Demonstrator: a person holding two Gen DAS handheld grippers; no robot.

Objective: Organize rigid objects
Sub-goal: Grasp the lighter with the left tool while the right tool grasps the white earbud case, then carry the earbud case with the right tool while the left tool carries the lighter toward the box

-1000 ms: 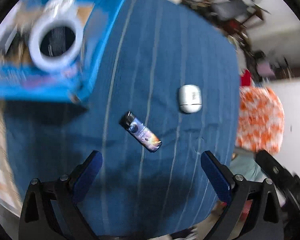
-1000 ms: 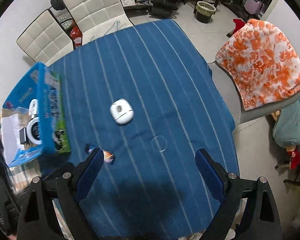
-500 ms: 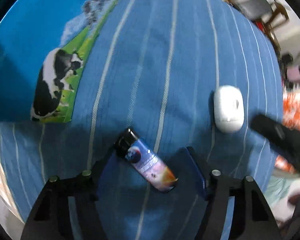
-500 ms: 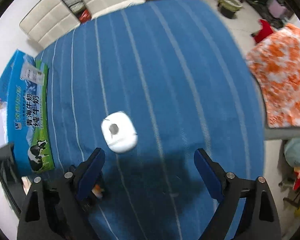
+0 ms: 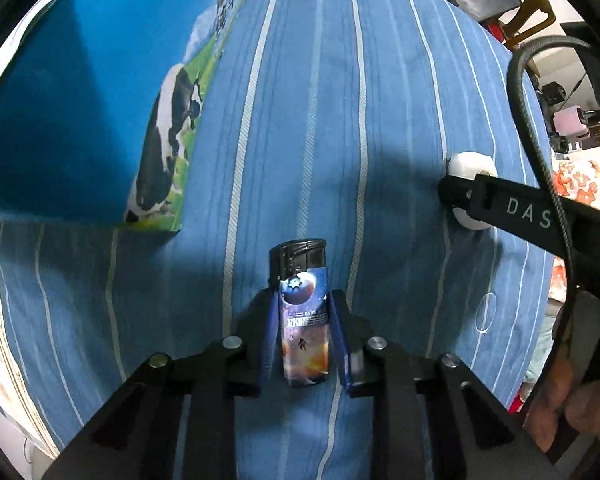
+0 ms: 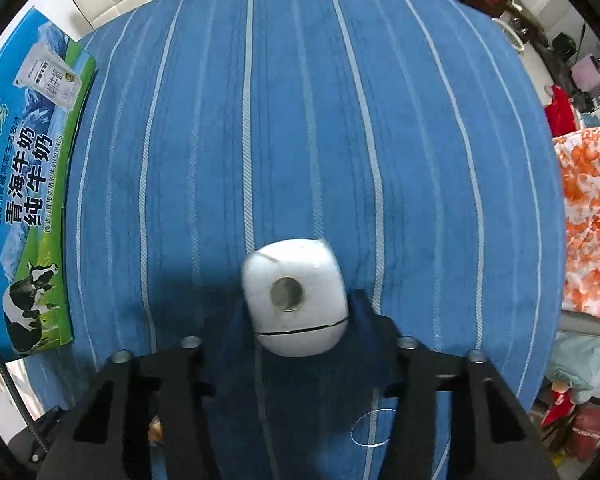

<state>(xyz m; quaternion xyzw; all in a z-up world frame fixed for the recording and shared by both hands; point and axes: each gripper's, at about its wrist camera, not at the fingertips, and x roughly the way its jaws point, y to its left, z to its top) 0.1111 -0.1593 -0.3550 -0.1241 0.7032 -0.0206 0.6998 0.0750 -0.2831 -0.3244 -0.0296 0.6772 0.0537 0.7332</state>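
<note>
Change since a second ago: both your grippers dropped from high over the striped blue tablecloth [image 6: 400, 120] down onto their targets, and both sets of jaws narrowed from wide apart.
Left gripper [image 5: 303, 344]: you had its blue pads pressed against both long sides of the lighter [image 5: 303, 320], so it looked clamped on it; the black cap stuck out ahead of the fingertips.
Right gripper [image 6: 296, 320]: its jaws had drawn in to the flanks of the white case [image 6: 295, 296], but the pads were in shadow behind it, so I cannot tell whether you were truly gripping.
Where the lighter lay: near the milk carton box [image 5: 80, 100], just off its cow-printed corner, towards you.
Where the white case lay: further from the box than the lighter, well apart from it, on the open cloth.
What it meant for the task: by my judgement you had both loose items in reach at once, ready to lift and carry to the box.
Around: an orange-and-white floral cloth [image 6: 592, 216] on a seat beyond the table edge, on the side away from the box.
In the way: your right gripper's arm and cable crossed the left view beside the case; lifting both together risked the tools bumping.
</note>
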